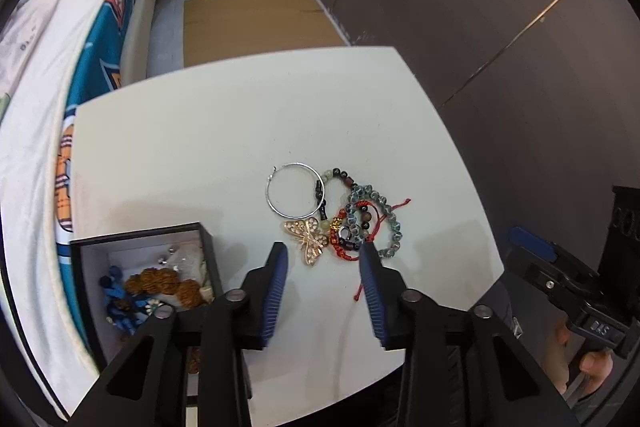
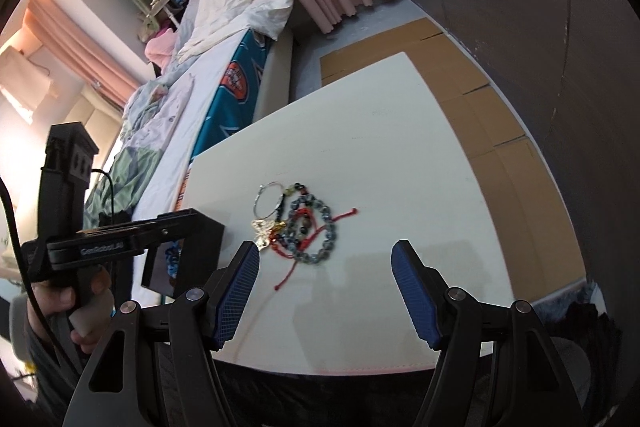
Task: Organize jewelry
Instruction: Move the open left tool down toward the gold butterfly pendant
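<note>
A heap of jewelry lies on the white table (image 1: 200, 147): a silver hoop (image 1: 291, 190), a gold butterfly brooch (image 1: 309, 241), a red cord bracelet (image 1: 352, 231), a grey bead bracelet (image 1: 384, 223) and a dark bead string (image 1: 340, 174). My left gripper (image 1: 323, 257) is open just above the brooch and red cord. A black box (image 1: 140, 267) at its left holds blue and brown pieces. The heap also shows in the right wrist view (image 2: 304, 223). My right gripper (image 2: 325, 255) is open and empty, hovering near the table's front edge, short of the heap.
A bed (image 1: 48, 87) with a teal sheet runs along the table's left side. Cardboard (image 1: 256, 23) lies on the floor beyond the table. A dark wall (image 1: 500, 7) stands at the right. The left gripper's body (image 2: 120, 247) is at the left in the right wrist view.
</note>
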{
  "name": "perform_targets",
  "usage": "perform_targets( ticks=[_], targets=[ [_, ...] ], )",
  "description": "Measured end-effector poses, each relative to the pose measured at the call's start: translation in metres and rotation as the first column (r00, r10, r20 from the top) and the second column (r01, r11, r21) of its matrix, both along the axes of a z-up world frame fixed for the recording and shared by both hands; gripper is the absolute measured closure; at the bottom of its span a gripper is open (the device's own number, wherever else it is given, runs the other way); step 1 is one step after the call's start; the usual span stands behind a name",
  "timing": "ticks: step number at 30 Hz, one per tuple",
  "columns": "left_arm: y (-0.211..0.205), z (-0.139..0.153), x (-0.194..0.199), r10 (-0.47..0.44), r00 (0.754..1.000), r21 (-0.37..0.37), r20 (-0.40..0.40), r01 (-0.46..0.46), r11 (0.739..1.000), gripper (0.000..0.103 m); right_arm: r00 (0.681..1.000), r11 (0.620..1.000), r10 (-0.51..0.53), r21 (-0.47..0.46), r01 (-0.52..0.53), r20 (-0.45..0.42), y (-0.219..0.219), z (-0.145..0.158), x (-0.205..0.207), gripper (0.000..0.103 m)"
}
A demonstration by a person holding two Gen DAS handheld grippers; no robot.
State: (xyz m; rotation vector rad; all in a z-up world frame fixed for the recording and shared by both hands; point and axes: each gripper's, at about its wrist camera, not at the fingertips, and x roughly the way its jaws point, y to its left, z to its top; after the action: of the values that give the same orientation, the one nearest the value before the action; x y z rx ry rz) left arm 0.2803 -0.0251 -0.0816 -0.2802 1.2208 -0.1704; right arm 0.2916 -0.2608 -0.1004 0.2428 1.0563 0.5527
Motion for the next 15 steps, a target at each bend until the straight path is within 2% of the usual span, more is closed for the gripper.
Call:
perform_targets(
  ticks=[4, 15],
  targets=[
    [-0.009, -0.015, 0.011, -0.001, 0.999, 0.031, -0.046, 0.002, 1.000, 0.073, 1.000, 1.000, -0.012, 0.001, 0.012, -0.006, -0.006, -0.002, 0.000, 0.034],
    [-0.023, -0.043, 0.029, 0.008, 0.994, 0.110, -0.111, 0.004, 0.994, 0.073, 0.999, 0.999, -0.041, -0.008, 0.041, -0.016, -0.022, -0.007, -0.001, 0.034]
  ],
)
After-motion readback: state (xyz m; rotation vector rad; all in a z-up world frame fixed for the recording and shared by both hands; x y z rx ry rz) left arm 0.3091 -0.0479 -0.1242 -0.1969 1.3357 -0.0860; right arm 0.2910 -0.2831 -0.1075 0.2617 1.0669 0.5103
